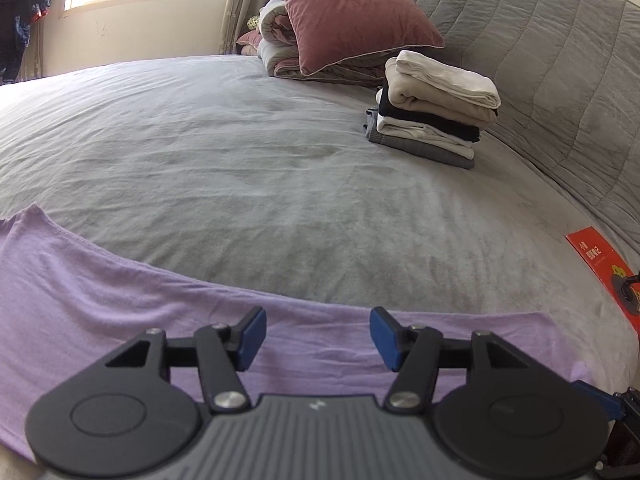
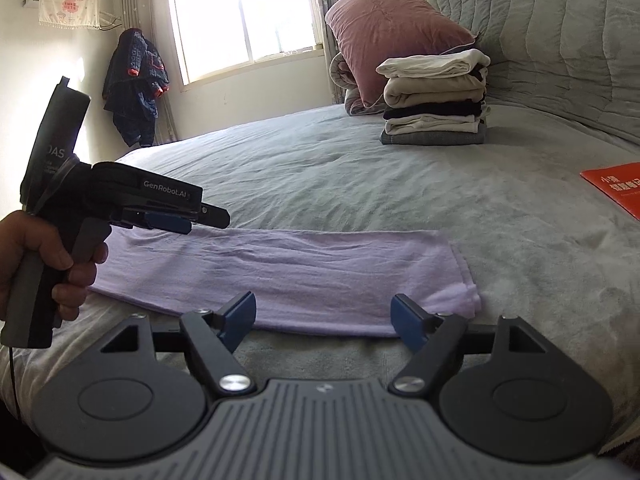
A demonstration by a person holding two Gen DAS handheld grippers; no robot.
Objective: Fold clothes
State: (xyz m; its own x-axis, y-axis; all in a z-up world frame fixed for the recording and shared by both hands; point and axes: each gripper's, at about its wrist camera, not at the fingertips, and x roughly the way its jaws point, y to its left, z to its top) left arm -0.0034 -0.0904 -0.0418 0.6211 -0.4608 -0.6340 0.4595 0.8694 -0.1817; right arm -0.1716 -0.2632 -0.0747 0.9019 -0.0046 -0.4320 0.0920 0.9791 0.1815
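Observation:
A lilac garment (image 2: 288, 276) lies folded into a long flat strip on the grey bed sheet (image 2: 360, 184). In the left wrist view the same lilac garment (image 1: 120, 308) spreads under my left gripper (image 1: 318, 338), whose blue pads stand apart above the cloth with nothing pinched. My right gripper (image 2: 323, 322) is open at the strip's near edge, its pads apart and free of the fabric. The left gripper (image 2: 176, 220), held by a hand (image 2: 40, 256), hovers over the strip's left end in the right wrist view.
A stack of folded clothes (image 1: 434, 114) (image 2: 436, 100) sits at the back right by the grey quilted headboard (image 1: 540, 60). A pink pillow (image 1: 352, 12) leans on rolled bedding. A red booklet (image 2: 616, 188) lies at the right. A dark jacket (image 2: 136, 84) hangs beside the window.

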